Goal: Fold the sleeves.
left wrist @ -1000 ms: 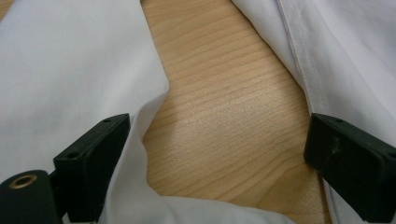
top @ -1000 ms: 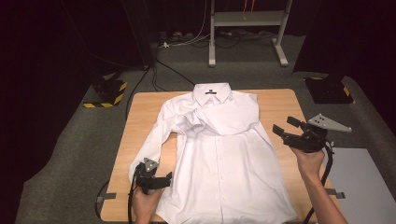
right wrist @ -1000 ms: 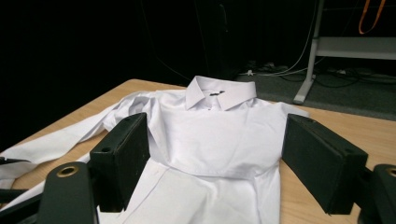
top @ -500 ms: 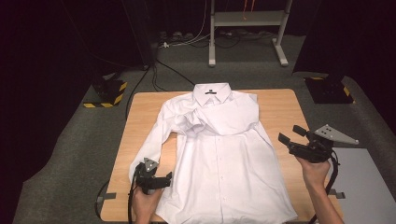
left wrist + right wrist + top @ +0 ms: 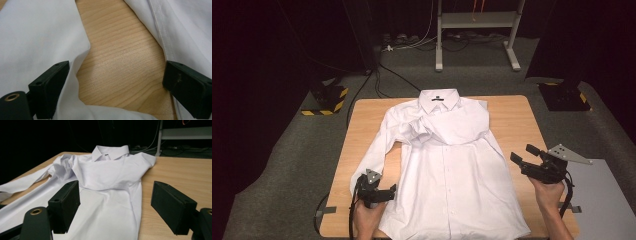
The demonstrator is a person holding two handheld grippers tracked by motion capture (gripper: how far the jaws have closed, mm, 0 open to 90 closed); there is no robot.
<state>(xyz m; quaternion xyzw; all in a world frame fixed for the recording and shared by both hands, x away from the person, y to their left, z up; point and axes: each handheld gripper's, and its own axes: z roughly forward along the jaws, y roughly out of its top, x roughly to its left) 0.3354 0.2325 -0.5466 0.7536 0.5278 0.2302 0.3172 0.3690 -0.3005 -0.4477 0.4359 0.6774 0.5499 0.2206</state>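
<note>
Left gripper [image 5: 384, 192] gapes over the white dress shirt's [image 5: 452, 175] sleeve; right gripper [image 5: 524, 157] hangs wide open, empty, beside it

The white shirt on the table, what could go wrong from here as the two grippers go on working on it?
The shirt has one sleeve folded across its chest; tugging the side could undo that fold. The left gripper has open jaws straddling bare table between the long sleeve and the body, so closing now might catch nothing or only one layer. The hem hangs at the near table edge, so the shirt could slide off. The right gripper, open, is off the cloth.
</note>
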